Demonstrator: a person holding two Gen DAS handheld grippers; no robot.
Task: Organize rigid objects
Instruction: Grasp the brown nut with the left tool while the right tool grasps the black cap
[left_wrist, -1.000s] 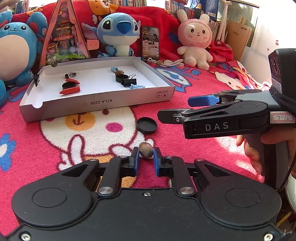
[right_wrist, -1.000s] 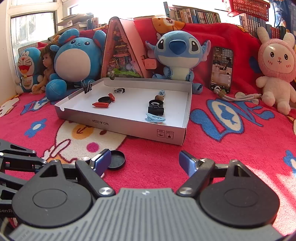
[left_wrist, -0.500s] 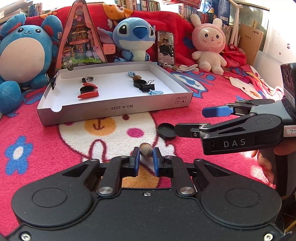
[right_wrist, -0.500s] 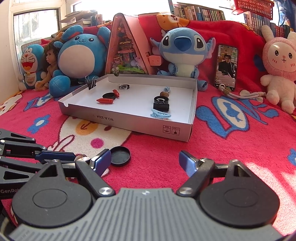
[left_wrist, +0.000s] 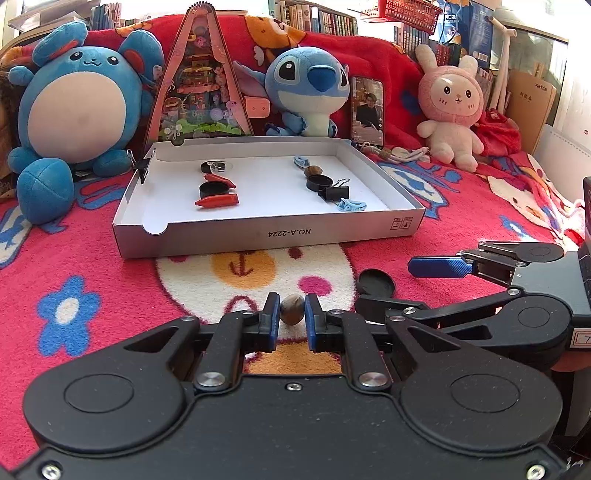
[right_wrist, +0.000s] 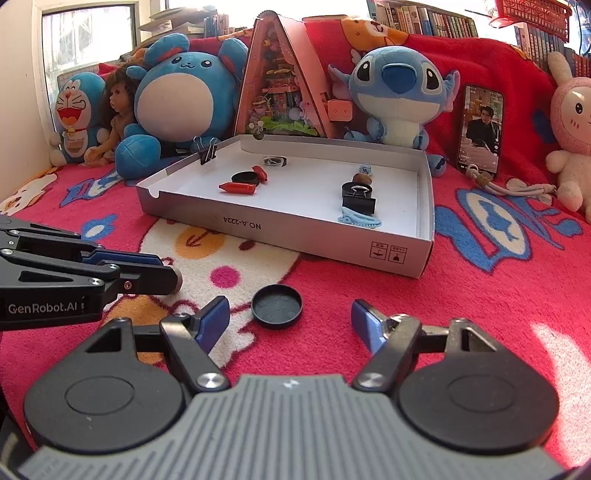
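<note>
- Left hand-held gripper (left_wrist: 291, 314) clenched on a small brown pebble-like nut (left_wrist: 292, 313), held above the red cartoon blanket (left_wrist: 110, 266), short of the white cardboard tray (left_wrist: 269, 236).
- Right hand-held gripper (right_wrist: 289, 319): jaws wide but closing; black round cap (right_wrist: 276, 305) lies on the blanket between the fingertips, pads not on it yet.
- Step in hand, as I judge it: carry the nut to the tray w/ the left, pick the cap w/ the right.
- Doing it well: keep the left squeeze steady, the nut is round & could slip; clear the tray's front wall before lowering; prob. set it by the other brown nut (left_wrist: 313, 170) on the tray's right side, beside the black cap (left_wrist: 320, 182) & binder clip (left_wrist: 337, 192).
- For the cap: center it between the pads, go low enough to catch the rim, don't snag the fuzzy blanket.
- Tray already holds red pieces (left_wrist: 217, 201) & a blue clip (left_wrist: 351, 205).
- Writing: tray front reads "NO.A-2224", upside down; left gripper's side reads "GenRobot.AI" in the right wrist view; a carton at far right has print too small to read.
</note>
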